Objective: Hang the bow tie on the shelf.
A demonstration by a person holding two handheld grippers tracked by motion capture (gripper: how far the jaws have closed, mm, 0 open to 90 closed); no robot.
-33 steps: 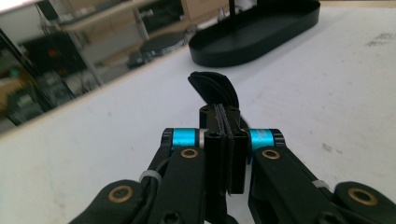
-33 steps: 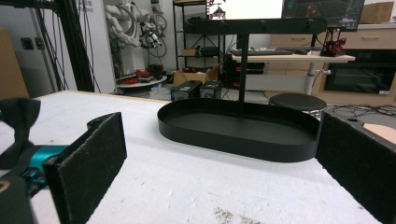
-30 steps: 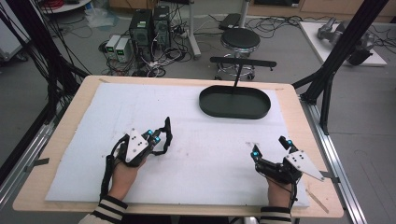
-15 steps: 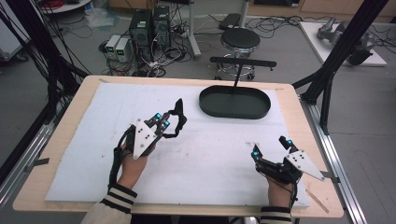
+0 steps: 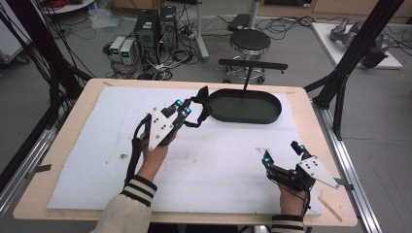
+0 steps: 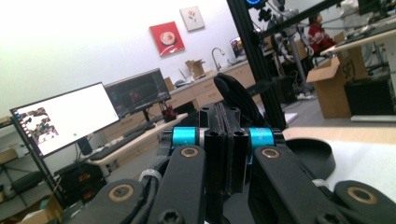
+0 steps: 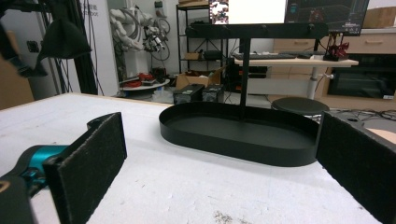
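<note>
My left gripper [image 5: 190, 110] is raised above the white mat, close to the left end of the black oval tray [image 5: 243, 119]. Its jaws are shut on a black curved, padded-looking thing [image 5: 201, 101] that sticks up past the fingertips. In the left gripper view the jaws [image 6: 226, 126] press together on a thin part of that black thing [image 6: 236, 95]. The right gripper view shows the same black thing [image 7: 63, 39] hanging at the upper left. My right gripper [image 5: 282, 153] rests low at the front right, open with nothing between its pads [image 7: 95, 154]. It faces the tray [image 7: 233, 150].
A black T-shaped stand [image 5: 252, 65] rises from the tray's far side. The white foam mat [image 5: 218, 160] covers the wooden table [image 5: 77, 104]. Black frame posts [image 5: 350, 58] flank the table. A stool [image 5: 248, 41] and computers [image 5: 155, 26] stand on the floor beyond.
My left gripper has risen and moved forward and right towards the tray, carrying the black thing. The right gripper has stayed put.
</note>
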